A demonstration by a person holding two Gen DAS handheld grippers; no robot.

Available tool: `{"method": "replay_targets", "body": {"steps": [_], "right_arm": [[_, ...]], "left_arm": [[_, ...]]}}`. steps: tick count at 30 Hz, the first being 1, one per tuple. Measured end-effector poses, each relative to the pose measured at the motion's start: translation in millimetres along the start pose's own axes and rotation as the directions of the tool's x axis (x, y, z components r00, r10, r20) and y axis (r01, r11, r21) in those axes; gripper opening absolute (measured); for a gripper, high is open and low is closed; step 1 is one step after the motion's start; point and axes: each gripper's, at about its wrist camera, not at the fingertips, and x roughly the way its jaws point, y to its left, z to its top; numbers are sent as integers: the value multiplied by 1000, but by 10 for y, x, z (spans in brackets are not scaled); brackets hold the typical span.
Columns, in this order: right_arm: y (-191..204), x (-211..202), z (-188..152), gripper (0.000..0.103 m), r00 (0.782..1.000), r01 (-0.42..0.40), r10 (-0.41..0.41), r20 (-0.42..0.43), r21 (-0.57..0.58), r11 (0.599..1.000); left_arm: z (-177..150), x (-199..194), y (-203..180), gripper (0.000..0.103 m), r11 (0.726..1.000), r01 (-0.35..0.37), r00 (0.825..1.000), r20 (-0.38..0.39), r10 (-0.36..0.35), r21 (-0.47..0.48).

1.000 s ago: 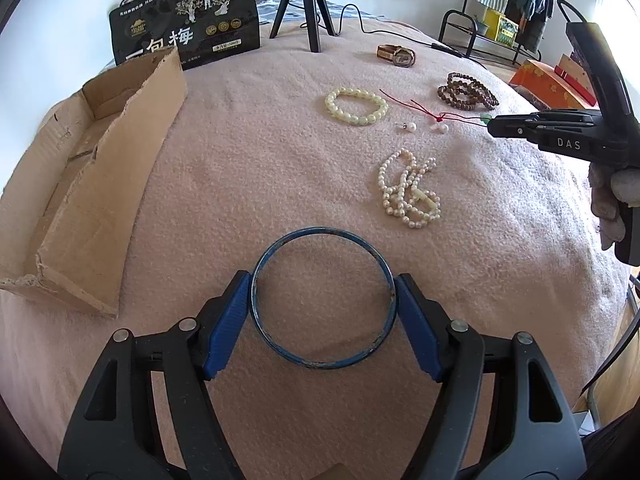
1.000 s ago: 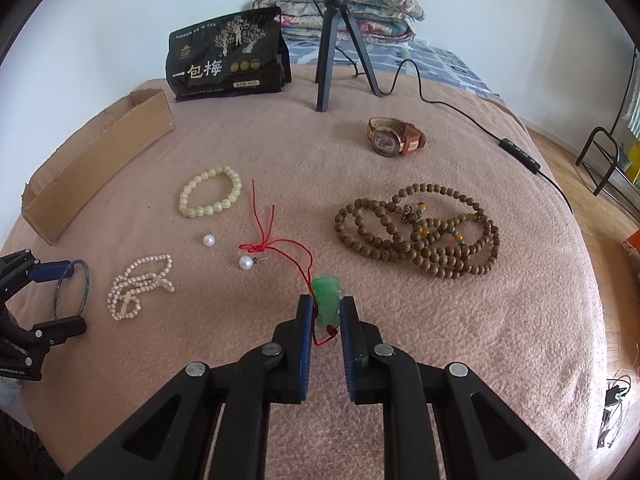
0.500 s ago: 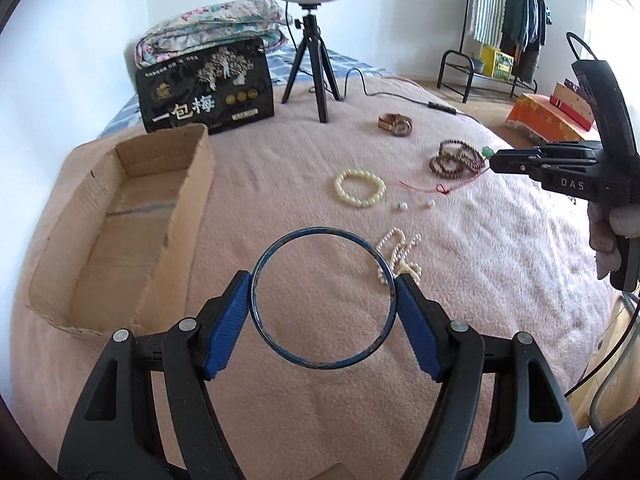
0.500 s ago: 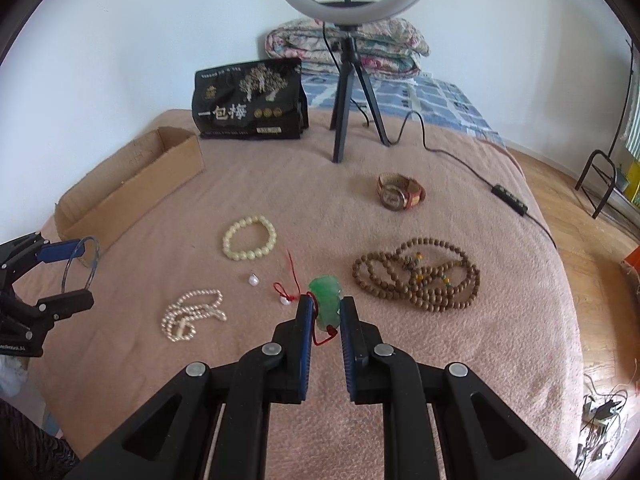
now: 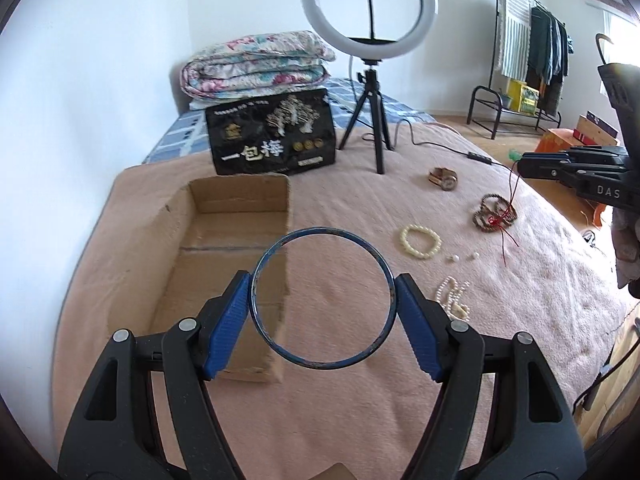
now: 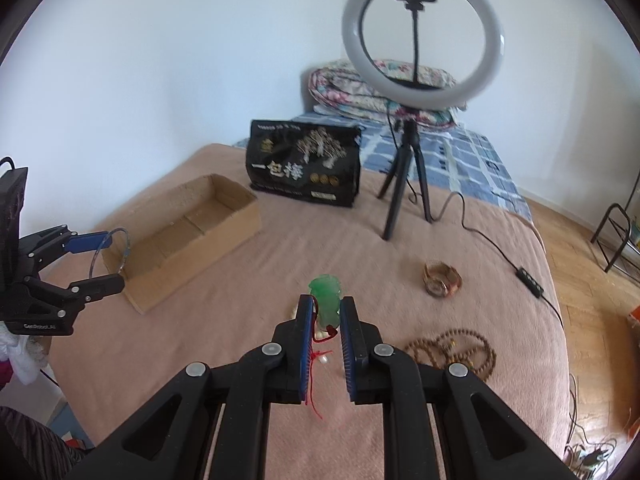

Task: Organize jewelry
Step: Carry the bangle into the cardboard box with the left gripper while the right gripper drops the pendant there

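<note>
Left gripper (image 5: 322, 300): my jaws stand wide but clamped on the blue bangle (image 5: 323, 299), one blue pad pressing each side of the ring
Reason for grip: I judge that pinching across the full width keeps a thin hoop from swinging or slipping out
Bangle condition: thin, round, dark blue, worn patches along the rim; held clear of the blanket (image 5: 320, 420), in line with the near end of the cardboard box (image 5: 224, 256)
Right gripper (image 6: 325, 312): my jaws nearly together, clamped on the green pendant (image 6: 326, 294)
Pendant condition: translucent green carving standing above the pads; its red cord (image 6: 314, 380) hangs loose below with a knot
Reason for height: I judge the lift keeps the dangling cord off the other pieces
Box: open-topped, nothing visible inside; likely the destination
Not yet gathered: cream bead bracelet (image 5: 420, 241), pearl strand (image 5: 452, 296), brown bead necklace (image 6: 452, 352), watch (image 6: 442, 283), all lying on the blanket
</note>
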Motion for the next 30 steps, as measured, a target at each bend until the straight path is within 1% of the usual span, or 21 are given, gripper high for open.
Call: {"method": "replay_targets", "body": {"steps": [9, 13, 16, 20, 30], "right_arm": [[464, 71, 499, 12, 997, -58, 61, 46, -72, 996], [692, 168, 713, 12, 994, -84, 91, 64, -104, 991], [855, 244, 848, 12, 991, -105, 115, 75, -125, 987], [1069, 385, 997, 12, 986, -139, 151, 78, -136, 981], [1517, 862, 1197, 12, 983, -164, 175, 48, -175, 971]], "left_arm": [[43, -38, 513, 74, 996, -82, 996, 24, 83, -45], [4, 30, 759, 74, 990, -112, 994, 6, 113, -84], [-22, 90, 888, 74, 987, -130, 991, -10, 130, -91], [-49, 180, 1005, 74, 985, -143, 990, -28, 141, -100], [-138, 341, 1194, 74, 982, -152, 988, -61, 145, -115]]}}
